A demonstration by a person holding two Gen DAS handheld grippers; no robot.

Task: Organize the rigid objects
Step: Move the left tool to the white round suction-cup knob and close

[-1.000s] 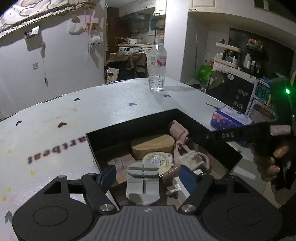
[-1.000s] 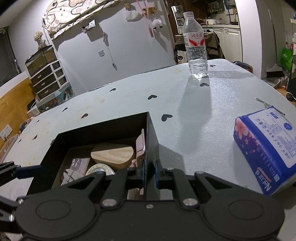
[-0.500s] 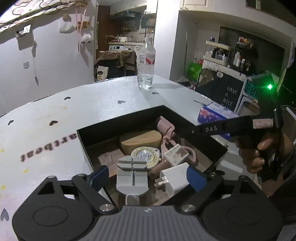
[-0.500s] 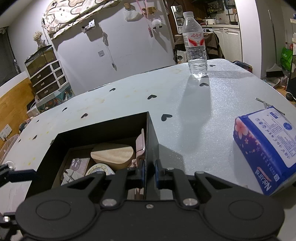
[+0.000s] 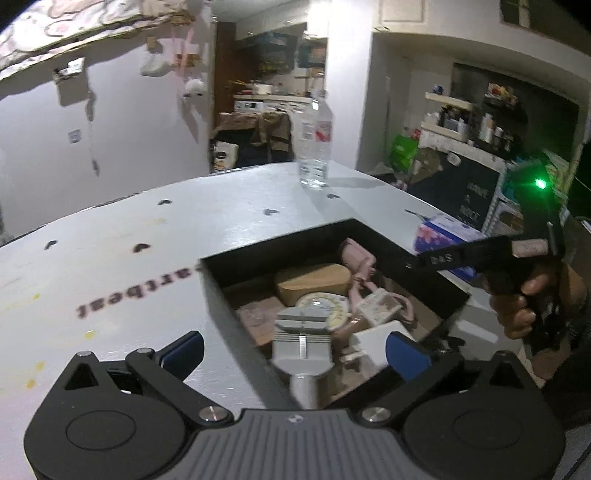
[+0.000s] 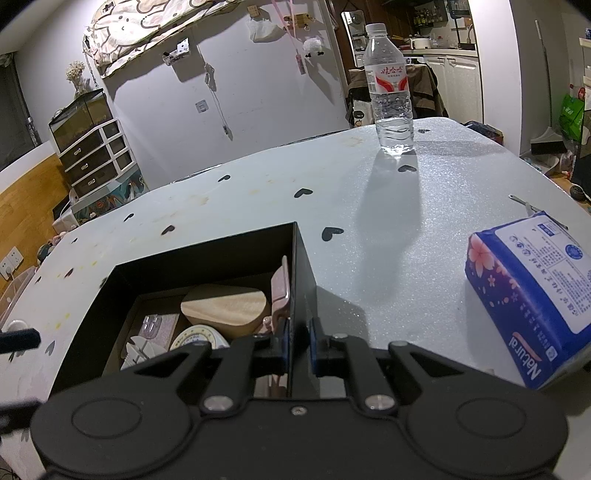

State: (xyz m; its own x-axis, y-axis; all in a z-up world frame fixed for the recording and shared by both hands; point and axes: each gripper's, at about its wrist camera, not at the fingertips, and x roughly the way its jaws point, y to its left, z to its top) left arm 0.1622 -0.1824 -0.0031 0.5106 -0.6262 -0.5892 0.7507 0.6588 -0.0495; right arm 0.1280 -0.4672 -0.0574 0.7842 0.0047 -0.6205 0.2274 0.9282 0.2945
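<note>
Opening left tongs [image 5: 295, 349], grey tool [image 5: 303, 341] loose between | right tongs [image 6: 296, 341] pinching box wall [image 6: 300, 280]

A clear plastic water bottle [image 6: 389, 92] with a red-and-white label stands upright near the far edge of a pale table [image 6: 369, 206] scattered with small black heart prints, its shadow falling toward the near side. A blue tissue pack [image 6: 532, 291] patterned with pink flowers lies close to the table's right edge. Behind the table, a white wall [image 6: 240, 85] carries a floral cloth [image 6: 147, 22] hung along its top. A small set of drawers [image 6: 96, 155] topped by a glass tank [image 6: 79, 118] stands at left. A chair draped with brown cloth [image 6: 424, 88] sits beyond the far edge.
</note>
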